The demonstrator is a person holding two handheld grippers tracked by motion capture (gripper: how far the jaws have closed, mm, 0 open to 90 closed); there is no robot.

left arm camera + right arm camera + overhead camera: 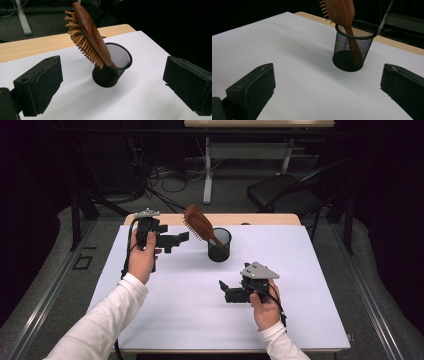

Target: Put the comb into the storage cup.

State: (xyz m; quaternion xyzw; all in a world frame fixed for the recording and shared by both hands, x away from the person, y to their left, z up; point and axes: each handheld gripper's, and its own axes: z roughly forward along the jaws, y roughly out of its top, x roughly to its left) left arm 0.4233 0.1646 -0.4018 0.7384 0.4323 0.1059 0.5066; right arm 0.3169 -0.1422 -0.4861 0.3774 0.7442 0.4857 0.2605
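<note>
The wooden hairbrush stands handle-down in the black mesh cup, its head leaning out over the rim toward the left, bristles facing down-left. The cup sits on the white desk near its far edge. The left gripper is held level just left of the brush, fingers spread wide and empty. The right gripper hovers nearer the person, well apart from the cup, fingers likewise wide open, forearm angled inward.

One wooden hairbrush, one black mesh cup, two grippers, one white table.
</note>
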